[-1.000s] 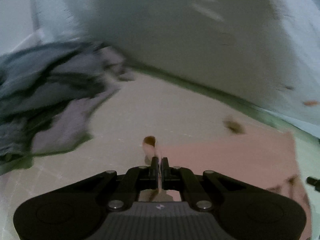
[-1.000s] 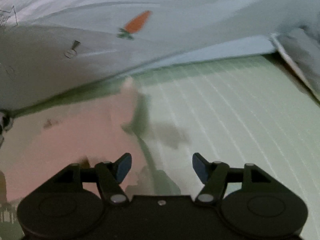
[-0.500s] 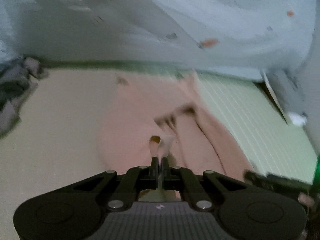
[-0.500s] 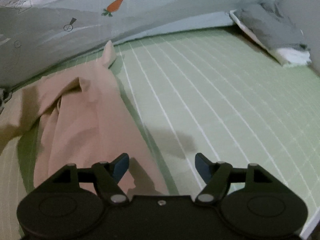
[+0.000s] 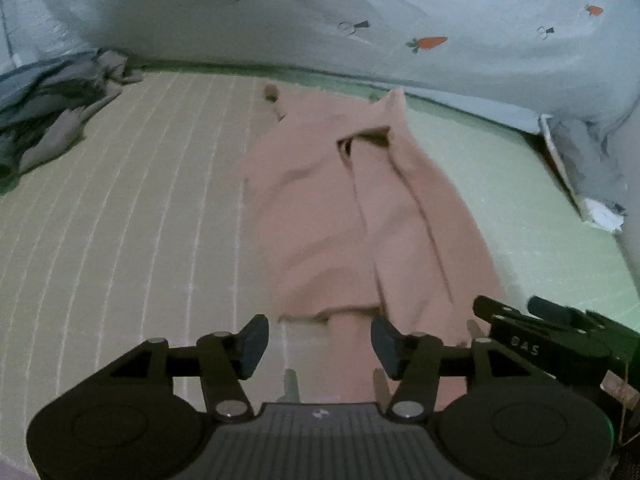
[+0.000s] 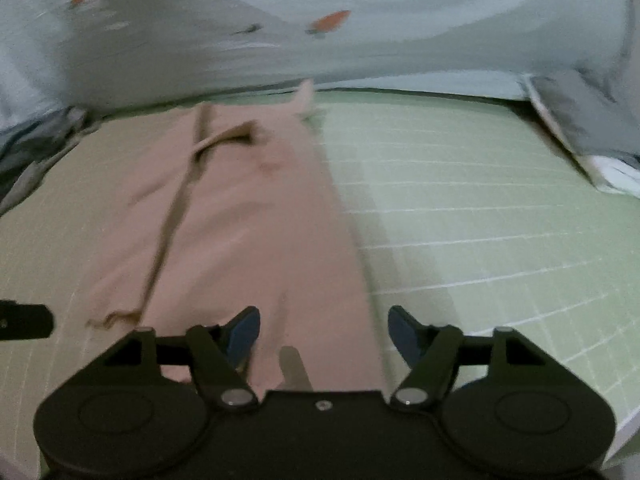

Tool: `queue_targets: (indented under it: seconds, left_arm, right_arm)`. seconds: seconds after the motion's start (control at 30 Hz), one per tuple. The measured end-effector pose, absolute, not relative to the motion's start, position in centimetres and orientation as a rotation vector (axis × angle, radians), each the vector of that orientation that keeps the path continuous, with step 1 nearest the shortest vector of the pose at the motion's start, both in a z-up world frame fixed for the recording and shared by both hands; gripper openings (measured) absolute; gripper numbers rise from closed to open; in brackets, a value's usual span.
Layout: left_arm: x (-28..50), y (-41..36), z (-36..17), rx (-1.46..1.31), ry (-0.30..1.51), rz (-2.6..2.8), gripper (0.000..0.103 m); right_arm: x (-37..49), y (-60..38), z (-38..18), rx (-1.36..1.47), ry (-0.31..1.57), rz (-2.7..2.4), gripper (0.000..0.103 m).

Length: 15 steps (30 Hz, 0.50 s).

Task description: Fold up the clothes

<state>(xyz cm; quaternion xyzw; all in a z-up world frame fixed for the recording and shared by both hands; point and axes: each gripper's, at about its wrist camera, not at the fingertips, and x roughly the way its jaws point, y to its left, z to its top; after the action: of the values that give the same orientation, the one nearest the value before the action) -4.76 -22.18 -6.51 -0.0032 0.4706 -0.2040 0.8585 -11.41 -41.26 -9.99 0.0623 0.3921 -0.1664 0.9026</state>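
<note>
While both hand-held grippers gape empty | left view alone: grey clothes pile (image 5: 52, 120) beside pink garment (image 5: 360, 216)

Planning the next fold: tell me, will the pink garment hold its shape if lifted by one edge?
Probably not. The pink garment lies in soft creases with a wavy hem, so it would likely droop. It looks thin, probably light. Pushed across the green mat, it may bunch rather than slide.

The left gripper (image 5: 318, 340) is held low and level, pointing forward, with its two fingers spread wide apart and nothing between its pads. The right gripper (image 6: 324, 334) sits just to its right, close alongside and pointing the same way, its jaws likewise parted and holding nothing. In the left wrist view its dark body shows at the near right edge.
</note>
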Motion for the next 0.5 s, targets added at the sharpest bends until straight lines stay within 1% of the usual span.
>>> queue_targets:
  seconds: [0.07, 0.1, 0.17, 0.2, 0.23, 0.3, 0.33, 0.5]
  left_arm:
    - [-5.3, -21.4, -6.6, 0.002, 0.994, -0.422, 0.059]
    - [-5.6, -20.9, -6.6, 0.010, 0.991, -0.419, 0.059]
    - [-6.0, -19.9, -6.6, 0.019, 0.985, -0.413, 0.061]
    - [-6.2, -19.4, -6.6, 0.018, 0.984, -0.410, 0.062]
    - [-6.4, -18.9, -6.6, 0.017, 0.985, -0.408, 0.063]
    - [-6.6, -18.0, -6.8, 0.015, 0.989, -0.404, 0.063]
    - [-6.7, -17.5, -6.9, 0.017, 0.993, -0.400, 0.063]
    - [-6.8, -16.5, -6.9, 0.013, 1.002, -0.411, 0.063]
  right_arm:
    - [-11.4, -40.0, -10.5, 0.115, 0.822, -0.326, 0.054]
    - [-11.4, -39.6, -10.8, 0.112, 0.829, -0.325, 0.050]
    - [-11.3, -39.0, -11.5, 0.106, 0.847, -0.340, 0.038]
    - [-11.2, -38.7, -11.8, 0.100, 0.851, -0.350, 0.036]
    - [-11.2, -38.5, -12.1, 0.094, 0.851, -0.357, 0.027]
    - [-11.3, -38.3, -12.2, 0.097, 0.837, -0.366, 0.006]
    - [-11.5, -38.2, -12.0, 0.103, 0.832, -0.380, 0.002]
    - [-13.2, -36.8, -9.7, 0.083, 0.761, -0.397, 0.002]
